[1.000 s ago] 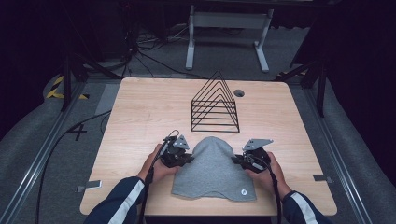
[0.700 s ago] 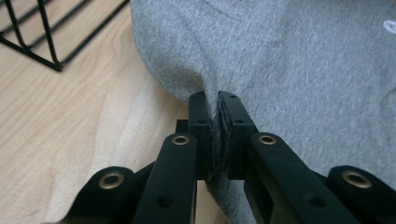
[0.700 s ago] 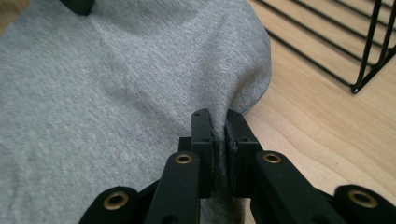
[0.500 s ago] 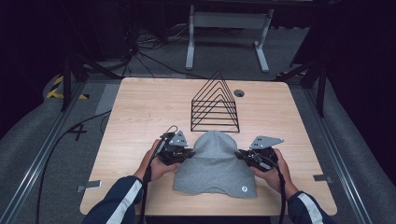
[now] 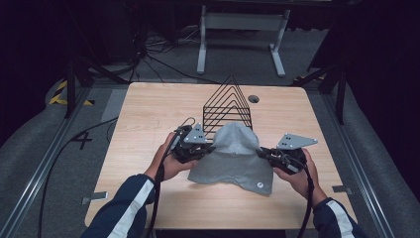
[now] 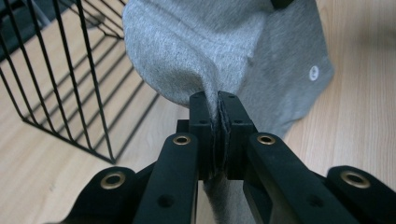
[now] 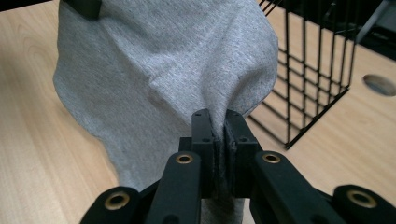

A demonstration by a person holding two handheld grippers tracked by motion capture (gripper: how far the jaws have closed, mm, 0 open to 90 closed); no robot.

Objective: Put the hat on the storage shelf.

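Raised grey cloth [image 5: 233,156] now hides wire rack [image 5: 228,101] base.

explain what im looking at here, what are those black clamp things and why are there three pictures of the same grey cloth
No robot arm here: a person sits at a wooden table and holds a hand tool in each hand. Each tool is a gripper with two black jaws that pinch shut.

The high view comes from a fixed camera above the table, looking down. It shows the left gripper and the right gripper, one at each side of a grey cloth.

The other two pictures come from small cameras riding on the grippers, looking along their own jaws. In both, the jaws are closed on a pinch of the cloth's edge, so the fabric bunches up between them.

Behind the cloth stands a black wire rack with a triangular shape. A small white round mark sits near one corner of the cloth.
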